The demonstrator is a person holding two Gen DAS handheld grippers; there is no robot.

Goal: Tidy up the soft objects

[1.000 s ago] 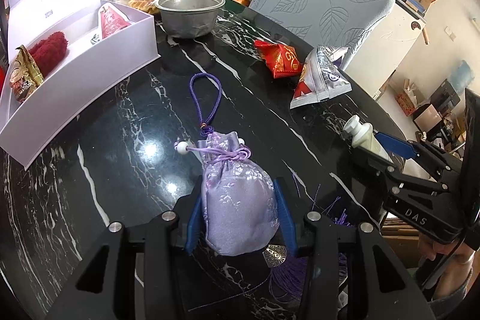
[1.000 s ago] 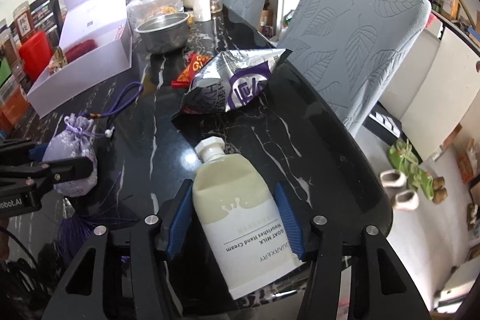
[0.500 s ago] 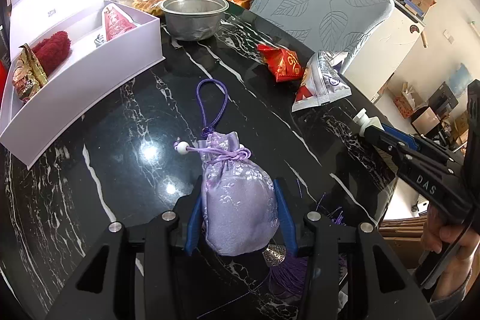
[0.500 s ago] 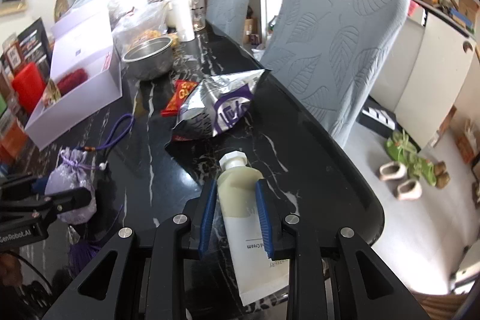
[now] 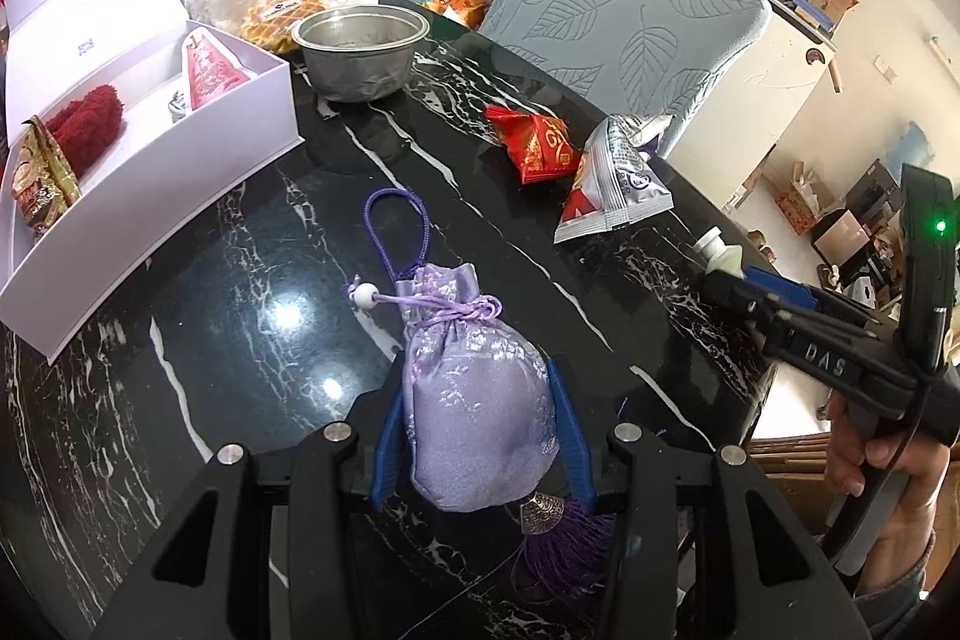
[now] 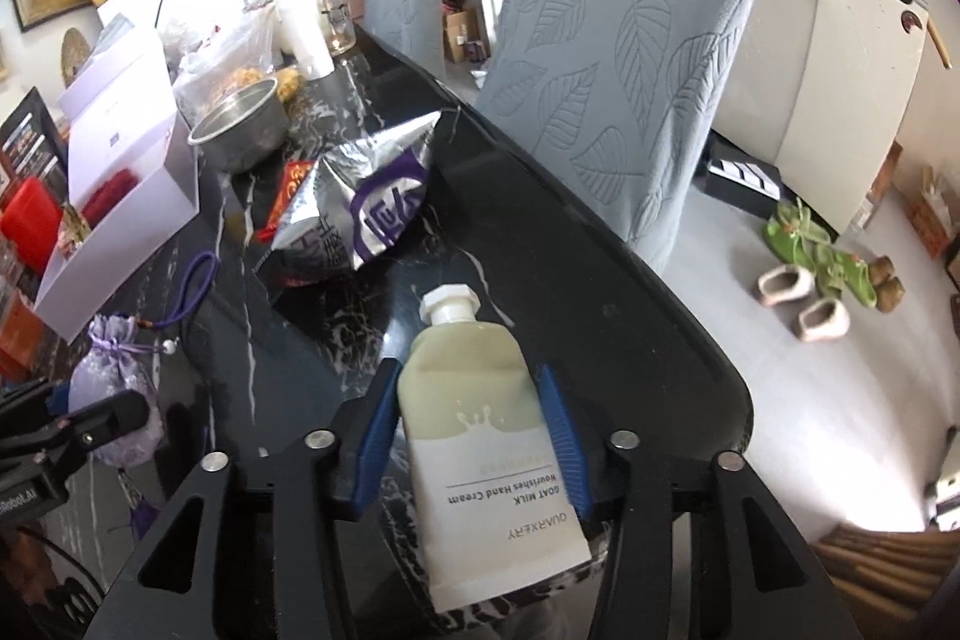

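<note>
My left tool [image 5: 480,436] clamps a plump lilac brocade pouch [image 5: 474,400], its drawstring neck puckered and its purple cord loop [image 5: 396,232] trailing over the glossy black, white-veined bench [image 5: 240,292]. My right tool [image 6: 474,430] straddles a smooth cream hand-cream tube [image 6: 480,436] with a white screw cap; its jaws have just been opening, and the blue pads [image 6: 561,436] sit at the tube's flanks, so I cannot tell whether they press. Ahead of the pouch lie a crinkled silver snack bag [image 5: 612,184] and a red foil packet [image 5: 540,142]. Behind them stands a dented steel bowl [image 5: 360,46]. On the left an open white box [image 5: 156,184] holds a fuzzy red item [image 5: 87,124]. Leaf-embossed grey chairs [image 5: 624,34] line the bench's far edge.
</note>
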